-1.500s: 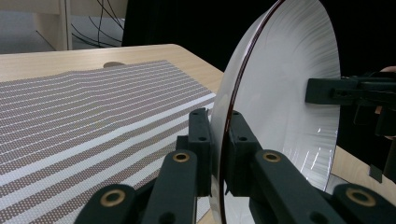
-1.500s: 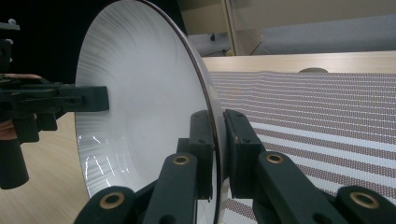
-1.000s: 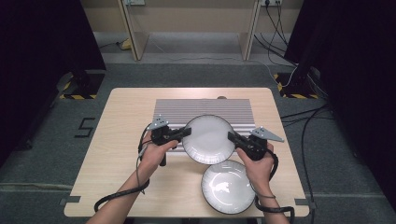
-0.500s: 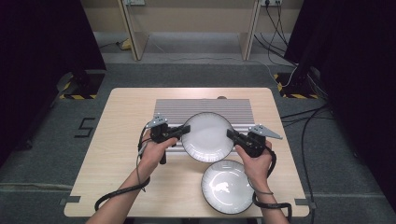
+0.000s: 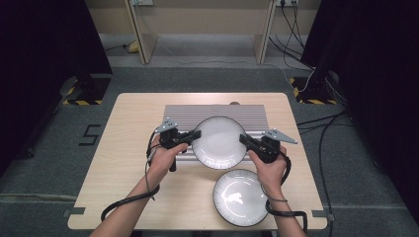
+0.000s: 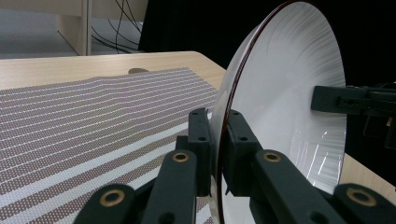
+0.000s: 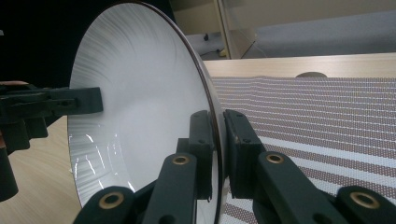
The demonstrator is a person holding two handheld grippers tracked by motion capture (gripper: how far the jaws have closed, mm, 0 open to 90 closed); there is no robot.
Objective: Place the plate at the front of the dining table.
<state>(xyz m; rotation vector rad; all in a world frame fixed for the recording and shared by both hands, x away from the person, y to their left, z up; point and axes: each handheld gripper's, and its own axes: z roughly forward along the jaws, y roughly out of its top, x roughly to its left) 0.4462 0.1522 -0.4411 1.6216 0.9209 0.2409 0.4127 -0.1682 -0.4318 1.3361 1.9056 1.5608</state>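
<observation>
High view: the left gripper [image 5: 193,136] pinches the left rim of the round white ceramic plate with a dark edge [image 5: 219,141], which hangs over the near edge of the striped grey ribbed mat [image 5: 183,109]. The right gripper [image 5: 245,140] is clamped on that plate's right rim. A second white ribbed plate [image 5: 244,197] lies near of the held one. Best keep both grips level and move together, so the plate cannot twist free.
</observation>
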